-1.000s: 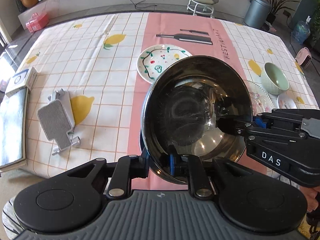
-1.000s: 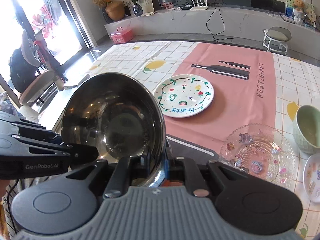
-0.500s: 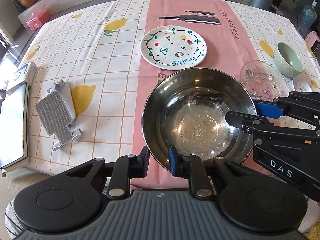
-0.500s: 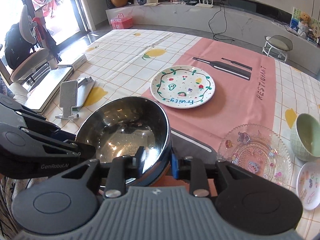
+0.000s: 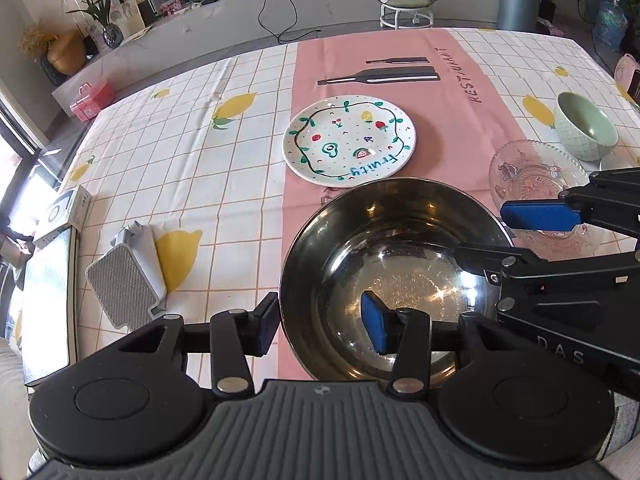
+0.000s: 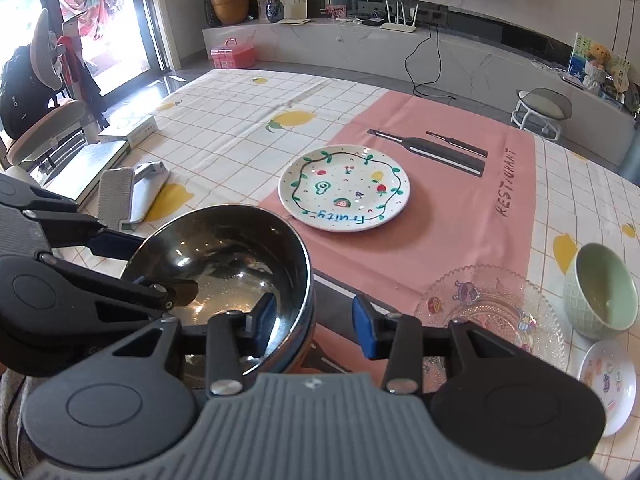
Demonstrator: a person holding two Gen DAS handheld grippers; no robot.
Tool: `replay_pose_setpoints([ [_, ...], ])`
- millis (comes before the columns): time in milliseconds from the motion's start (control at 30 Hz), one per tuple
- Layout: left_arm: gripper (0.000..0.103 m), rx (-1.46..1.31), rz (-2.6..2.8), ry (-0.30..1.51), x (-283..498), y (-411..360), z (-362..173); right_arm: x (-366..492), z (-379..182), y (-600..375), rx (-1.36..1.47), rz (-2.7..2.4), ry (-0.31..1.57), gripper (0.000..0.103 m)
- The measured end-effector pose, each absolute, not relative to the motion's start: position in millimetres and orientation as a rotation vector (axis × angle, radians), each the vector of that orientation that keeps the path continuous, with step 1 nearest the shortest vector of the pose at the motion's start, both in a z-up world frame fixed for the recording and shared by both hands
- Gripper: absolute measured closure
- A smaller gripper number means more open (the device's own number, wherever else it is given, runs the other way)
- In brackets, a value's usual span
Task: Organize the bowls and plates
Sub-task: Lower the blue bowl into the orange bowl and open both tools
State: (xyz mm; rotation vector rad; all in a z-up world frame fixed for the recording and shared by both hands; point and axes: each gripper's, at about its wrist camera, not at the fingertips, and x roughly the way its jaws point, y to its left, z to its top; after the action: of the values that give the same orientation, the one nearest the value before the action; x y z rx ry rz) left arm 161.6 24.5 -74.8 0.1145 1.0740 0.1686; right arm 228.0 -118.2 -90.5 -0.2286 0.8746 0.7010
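Note:
A steel bowl (image 5: 400,240) (image 6: 224,256) sits upright on the pink runner near the table's front edge. My left gripper (image 5: 320,328) (image 6: 152,268) straddles the bowl's near-left rim, jaws opening, pads off the metal. My right gripper (image 6: 314,324) (image 5: 508,236) straddles the right rim in the same way, jaws opening, one finger inside and one outside. Beyond the bowl lies a white plate painted with fruit (image 5: 348,140) (image 6: 344,188). To the right are a clear glass plate (image 5: 536,176) (image 6: 488,308), a green bowl (image 5: 584,128) (image 6: 600,292) and a small white plate (image 6: 612,384).
A grey and white folding stand (image 5: 124,280) (image 6: 128,192) lies left of the bowl. A small box (image 5: 64,216) and a flat book rest at the table's left edge. A stool (image 5: 408,4) and a bin (image 5: 520,0) stand beyond the far edge.
The steel bowl went from tilted up in both grippers to lying flat on the table. Both pairs of jaws have spread apart and come off its rim.

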Motion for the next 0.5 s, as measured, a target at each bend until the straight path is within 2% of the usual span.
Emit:
replay_pose_setpoints([
  [500, 0.050, 0.164, 0.235, 1.064, 162, 31, -84, 239, -106, -121, -0.216, 0.709, 0.957, 0.059],
])
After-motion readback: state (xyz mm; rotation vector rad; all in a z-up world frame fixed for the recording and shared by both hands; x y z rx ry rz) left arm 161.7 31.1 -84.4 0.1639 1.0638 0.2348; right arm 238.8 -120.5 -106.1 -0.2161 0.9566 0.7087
